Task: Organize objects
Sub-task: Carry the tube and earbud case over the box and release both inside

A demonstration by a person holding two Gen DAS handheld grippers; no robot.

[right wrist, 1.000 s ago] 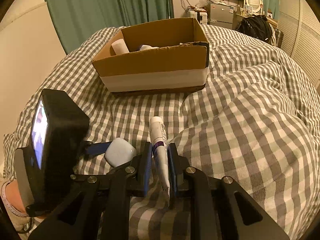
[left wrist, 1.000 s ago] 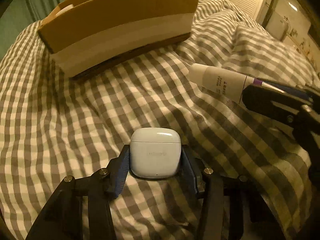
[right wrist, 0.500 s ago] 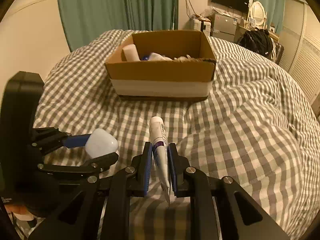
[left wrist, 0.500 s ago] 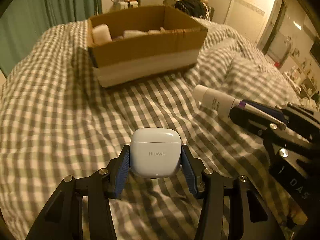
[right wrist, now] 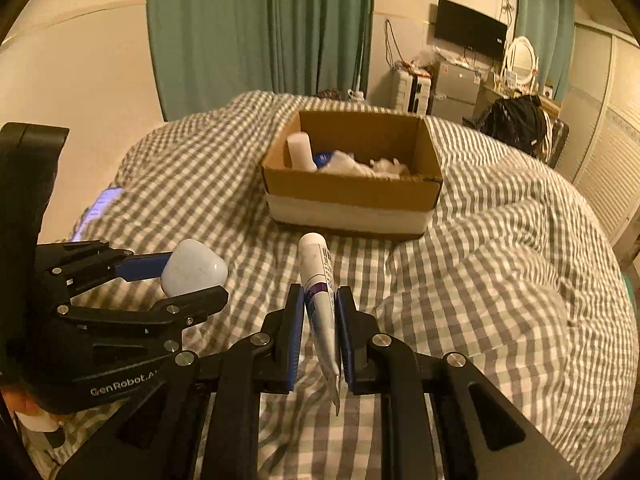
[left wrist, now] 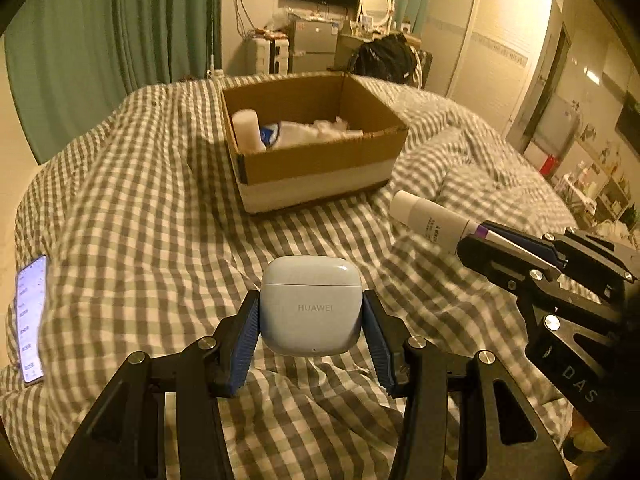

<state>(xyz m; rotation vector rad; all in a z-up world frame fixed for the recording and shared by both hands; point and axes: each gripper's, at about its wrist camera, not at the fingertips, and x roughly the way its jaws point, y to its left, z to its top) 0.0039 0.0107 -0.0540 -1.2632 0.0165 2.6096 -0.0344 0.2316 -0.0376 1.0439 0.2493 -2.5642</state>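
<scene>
Left gripper [left wrist: 311,322] clamps a Huawei earbud case [left wrist: 311,307]; right gripper [right wrist: 319,330] pinches a cream tube [right wrist: 319,284]; cardboard box [right wrist: 352,192] ahead, open-topped, bare gingham duvet [right wrist: 500,280] between; phone [left wrist: 30,316] at left edge.

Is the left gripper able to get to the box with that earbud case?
Probably yes. The left gripper holds the earbud case above the blanket, and nothing lies between it and the open box. The right gripper, holding the tube, is off to the side.
</scene>
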